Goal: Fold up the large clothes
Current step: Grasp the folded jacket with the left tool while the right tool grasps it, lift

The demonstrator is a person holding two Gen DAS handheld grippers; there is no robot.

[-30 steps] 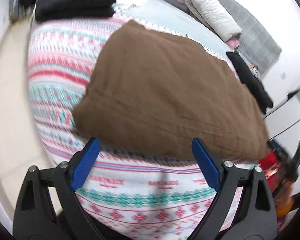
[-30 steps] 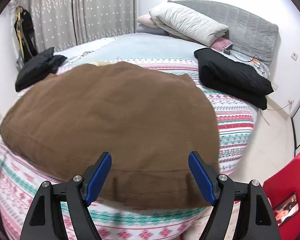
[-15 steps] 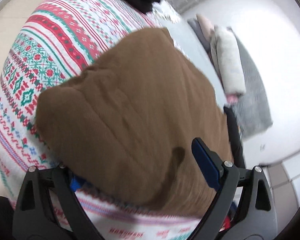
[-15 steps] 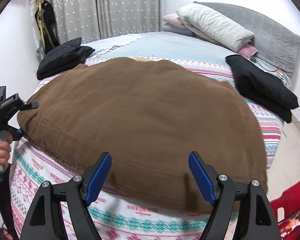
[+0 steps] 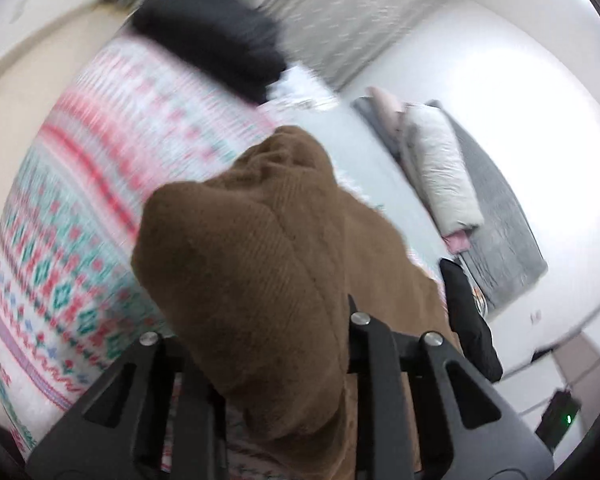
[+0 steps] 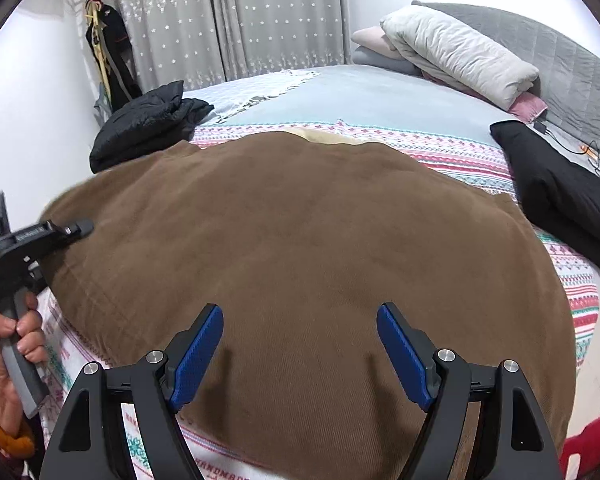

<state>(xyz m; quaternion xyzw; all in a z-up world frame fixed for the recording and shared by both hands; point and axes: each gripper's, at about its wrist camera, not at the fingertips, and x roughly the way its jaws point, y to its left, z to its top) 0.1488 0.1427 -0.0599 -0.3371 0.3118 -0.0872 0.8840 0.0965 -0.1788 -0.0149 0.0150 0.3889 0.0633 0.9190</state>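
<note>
A large brown corduroy garment [image 6: 300, 248] lies spread on the patterned blanket [image 6: 572, 276] on the bed. In the left wrist view its near-left corner [image 5: 252, 280] is bunched up between the jaws of my left gripper [image 5: 268, 392], which hides the pads. That gripper also shows in the right wrist view [image 6: 56, 232], at the garment's left edge. My right gripper [image 6: 300, 356] is open, low over the garment's near edge, blue pads apart with nothing between them.
A black jacket [image 6: 148, 124] lies at the bed's far left and a black folded garment [image 6: 564, 192] at the right. Pillows [image 6: 456, 52] and a grey headboard [image 6: 572, 76] sit at the far right. A red chair [image 6: 592, 448] stands at the lower right.
My left gripper has moved onto the garment's left corner and closed on it, bunching the cloth. My right gripper has come lower and closer to the near edge, still open.
</note>
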